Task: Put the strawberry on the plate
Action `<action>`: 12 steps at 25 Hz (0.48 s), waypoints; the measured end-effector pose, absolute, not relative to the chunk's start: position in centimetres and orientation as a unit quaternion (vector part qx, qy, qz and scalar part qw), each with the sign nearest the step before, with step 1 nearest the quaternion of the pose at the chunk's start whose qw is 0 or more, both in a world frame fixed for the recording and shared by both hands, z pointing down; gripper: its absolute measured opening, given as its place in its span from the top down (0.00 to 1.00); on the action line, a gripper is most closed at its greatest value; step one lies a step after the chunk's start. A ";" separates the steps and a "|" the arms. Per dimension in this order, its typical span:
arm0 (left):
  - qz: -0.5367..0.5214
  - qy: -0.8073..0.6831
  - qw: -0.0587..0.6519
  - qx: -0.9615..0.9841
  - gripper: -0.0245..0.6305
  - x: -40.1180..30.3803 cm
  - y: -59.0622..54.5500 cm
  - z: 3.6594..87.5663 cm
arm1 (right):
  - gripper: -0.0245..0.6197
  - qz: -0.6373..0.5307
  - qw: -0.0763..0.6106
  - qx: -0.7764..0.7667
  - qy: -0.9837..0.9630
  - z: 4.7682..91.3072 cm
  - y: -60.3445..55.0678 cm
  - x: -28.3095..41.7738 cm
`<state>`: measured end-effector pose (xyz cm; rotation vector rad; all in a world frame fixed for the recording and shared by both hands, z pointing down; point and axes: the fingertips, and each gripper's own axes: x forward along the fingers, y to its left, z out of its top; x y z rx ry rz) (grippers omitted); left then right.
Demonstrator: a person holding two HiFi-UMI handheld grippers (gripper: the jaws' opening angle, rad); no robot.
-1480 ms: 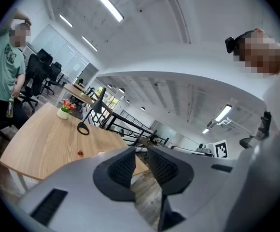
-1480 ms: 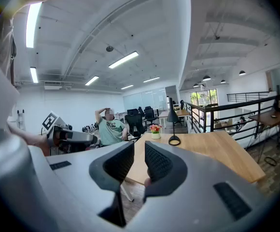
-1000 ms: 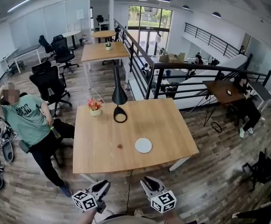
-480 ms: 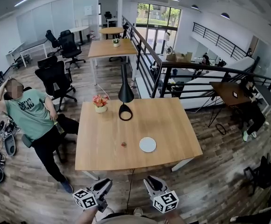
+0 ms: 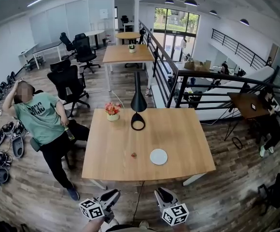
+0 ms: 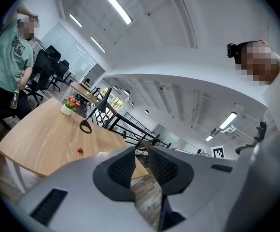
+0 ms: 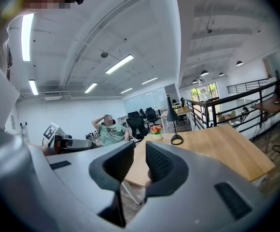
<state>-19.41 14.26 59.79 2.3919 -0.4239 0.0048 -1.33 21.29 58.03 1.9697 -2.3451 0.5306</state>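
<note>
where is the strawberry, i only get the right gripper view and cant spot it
Observer: The head view shows the strawberry on the near half of the table, left of the plate.
Operator: is it on the plate
Observer: No, it lies on bare wood, apart from the plate.
Operator: left gripper holding anything
Observer: No. The left gripper has its jaws nearly together with nothing between them, short of the table.

Print on green shirt (image 5: 37,109) too blurred; no legible text elsewhere.
</note>
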 end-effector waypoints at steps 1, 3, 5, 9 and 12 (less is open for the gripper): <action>-0.001 -0.167 0.349 0.922 0.86 -19.2 14.4 59.9 | 0.84 0.172 0.015 0.631 -0.756 58.2 21.3 -1.1; -0.008 -0.171 0.348 0.922 0.86 -18.5 14.8 59.9 | 0.84 0.174 0.016 0.625 -0.761 58.4 21.5 -0.5; -0.008 -0.172 0.348 0.921 0.86 -17.6 15.6 60.0 | 0.84 0.175 0.018 0.621 -0.763 58.7 21.9 0.4; 0.004 -0.183 0.353 0.917 0.86 -17.5 16.7 60.3 | 0.84 0.187 0.006 0.611 -0.769 59.9 22.2 0.7; 0.002 -0.190 0.360 0.913 0.86 -16.7 17.9 60.7 | 0.84 0.199 0.008 0.600 -0.775 60.4 23.0 0.9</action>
